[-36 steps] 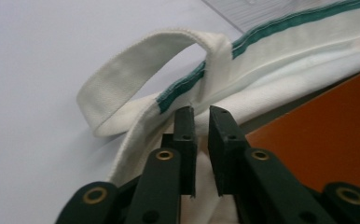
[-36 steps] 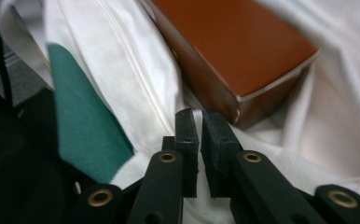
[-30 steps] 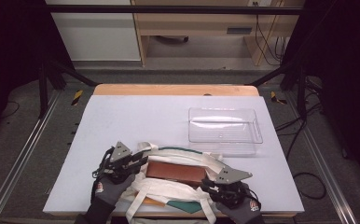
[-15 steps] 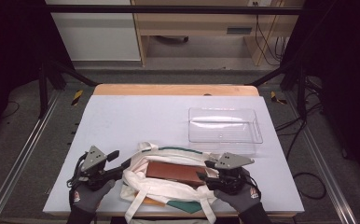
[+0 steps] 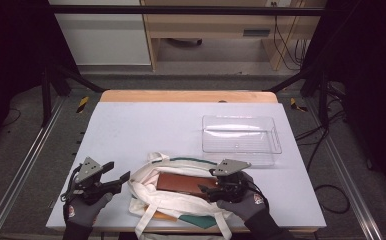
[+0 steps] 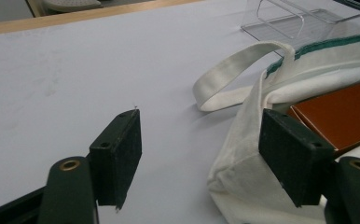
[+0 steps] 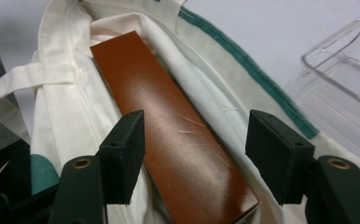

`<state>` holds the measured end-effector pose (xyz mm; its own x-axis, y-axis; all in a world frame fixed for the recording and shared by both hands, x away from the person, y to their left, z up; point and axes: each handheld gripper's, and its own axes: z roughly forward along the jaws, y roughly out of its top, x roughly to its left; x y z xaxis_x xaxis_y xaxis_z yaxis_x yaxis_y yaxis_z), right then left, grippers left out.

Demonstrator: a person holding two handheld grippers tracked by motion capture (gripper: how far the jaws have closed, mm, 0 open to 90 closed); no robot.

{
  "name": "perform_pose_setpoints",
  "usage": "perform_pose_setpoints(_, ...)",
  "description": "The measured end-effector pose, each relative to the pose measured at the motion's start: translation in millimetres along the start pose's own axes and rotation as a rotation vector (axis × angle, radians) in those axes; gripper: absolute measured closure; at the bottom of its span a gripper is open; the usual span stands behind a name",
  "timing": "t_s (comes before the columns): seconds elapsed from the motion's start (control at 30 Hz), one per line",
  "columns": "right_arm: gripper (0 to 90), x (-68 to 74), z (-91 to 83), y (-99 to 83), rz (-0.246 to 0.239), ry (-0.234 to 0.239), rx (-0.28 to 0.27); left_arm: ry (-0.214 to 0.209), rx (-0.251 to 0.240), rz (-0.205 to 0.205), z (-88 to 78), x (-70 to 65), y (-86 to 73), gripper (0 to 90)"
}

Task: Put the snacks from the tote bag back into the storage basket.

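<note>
Your left tongs [image 5: 120,177] have pulled off the cream tote bag [image 5: 146,187] toward lower left, jaws just spreading, empty, your right tongs [image 5: 204,188] spread over the brown box [image 5: 183,183], lower centre of the bench [image 5: 146,125].

No readable words or numbers anywhere right now. The one sign of any kind is a small red emblem on the back of each grey work glove [image 5: 255,201], lower part of the high view, too small and blurred to make out. The flat reddish-brown rectangular box [image 7: 173,126] in the cream canvas tote bag [image 7: 75,112] shows a plain face with scratches, and the clear plastic rectangular bin [image 5: 241,137] carries no label.
</note>
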<state>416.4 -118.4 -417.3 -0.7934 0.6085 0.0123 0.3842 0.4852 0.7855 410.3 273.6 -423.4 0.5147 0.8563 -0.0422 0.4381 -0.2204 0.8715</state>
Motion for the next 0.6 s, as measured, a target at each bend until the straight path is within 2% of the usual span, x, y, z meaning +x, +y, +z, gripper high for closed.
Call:
perform_pose_setpoints(0.27, 35.0, -3.4, 8.7, -8.2, -0.002, -0.002, 0.05, 0.013, 0.005, -0.041, 2.3, 12.0, -6.2, 27.4)
perform_pose_setpoints(0.6, 29.9, -4.1, 18.1, -11.3, -0.035, 0.019, 0.096, 0.007, 0.011, -0.031, 4.9, 11.1, -6.9, 27.6)
